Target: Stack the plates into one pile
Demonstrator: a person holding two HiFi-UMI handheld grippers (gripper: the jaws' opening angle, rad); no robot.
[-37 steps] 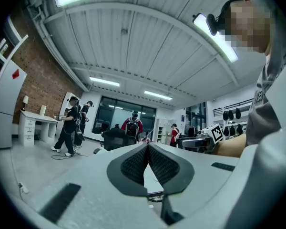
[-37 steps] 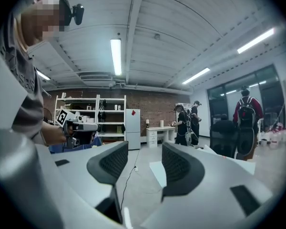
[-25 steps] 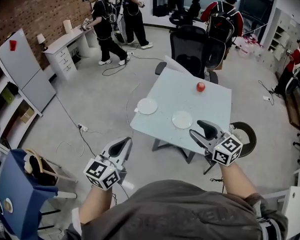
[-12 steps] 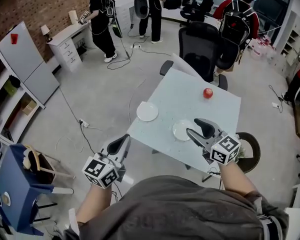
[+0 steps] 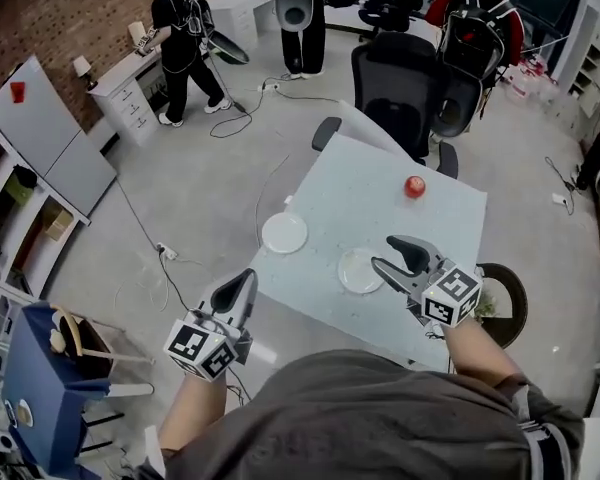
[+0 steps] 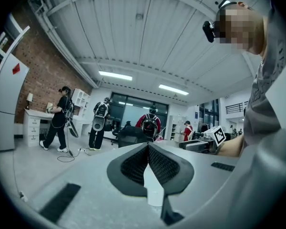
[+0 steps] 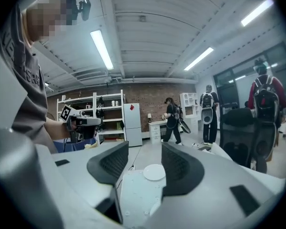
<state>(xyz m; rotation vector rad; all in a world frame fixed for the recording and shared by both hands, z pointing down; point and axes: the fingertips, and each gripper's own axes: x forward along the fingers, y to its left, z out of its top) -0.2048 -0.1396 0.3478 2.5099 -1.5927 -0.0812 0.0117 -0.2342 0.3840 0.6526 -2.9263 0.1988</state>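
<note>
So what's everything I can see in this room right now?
table: one, pale grey-blue, mid-floor
left plate: one, white, by the table's left edge
right plate: one, white, on the table's near part, apart from the other
apple: one, red, on the table's far part
office chair: one, black, behind the table
desk: one, white, by the brick wall
bystanders: three, mostly in black, at the room's far end
left gripper: one, grey and black, jaws shut and empty, at the table's near-left edge
right gripper: one, grey and black, jaws open and empty, beside the right plate
</note>
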